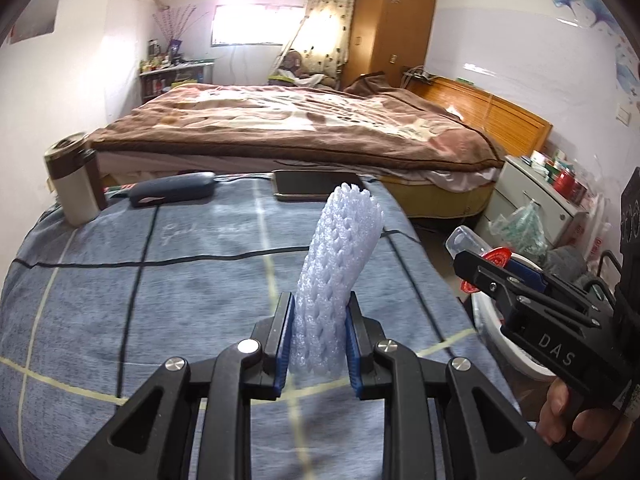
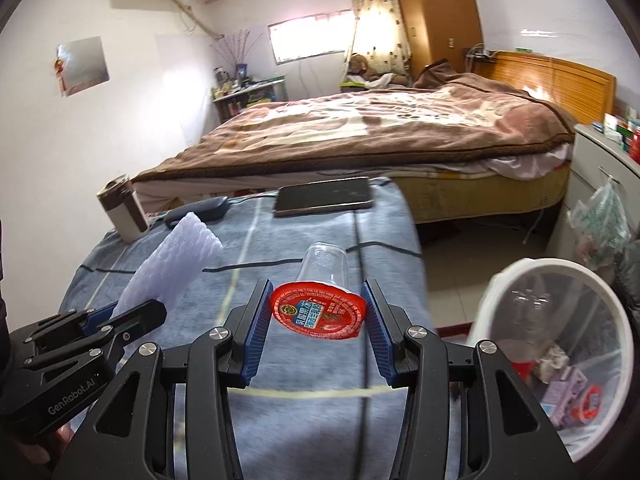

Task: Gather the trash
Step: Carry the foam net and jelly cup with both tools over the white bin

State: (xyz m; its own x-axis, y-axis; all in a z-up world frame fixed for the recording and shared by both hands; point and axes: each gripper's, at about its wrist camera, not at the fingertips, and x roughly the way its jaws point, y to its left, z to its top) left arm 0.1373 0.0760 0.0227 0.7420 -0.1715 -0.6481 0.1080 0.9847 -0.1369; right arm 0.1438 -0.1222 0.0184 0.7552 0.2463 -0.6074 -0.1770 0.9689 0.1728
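Observation:
My left gripper (image 1: pixel 320 300) is shut on a white foam net sleeve (image 1: pixel 340 256), which stands up from between the blue pads over the blue plaid cloth (image 1: pixel 160 280). The right wrist view shows that same gripper (image 2: pixel 132 308) and sleeve (image 2: pixel 176 256) at lower left. My right gripper (image 2: pixel 316 286) is shut on a clear plastic cup with a red printed foil lid (image 2: pixel 318 312), lid toward the camera. It also shows at the right of the left wrist view, the right gripper (image 1: pixel 480 264) held by a hand. A white trash bin (image 2: pixel 500 280) with a clear liner stands on the floor at right, with some trash inside.
On the cloth's far edge lie a dark phone (image 1: pixel 316 184) and a dark blue case (image 1: pixel 172 194); a cream mug (image 1: pixel 70 184) stands at far left. Beyond is a bed with a brown blanket (image 1: pixel 300 120). A nightstand (image 1: pixel 532 188) with a hanging plastic bag (image 1: pixel 520 224) is behind the bin.

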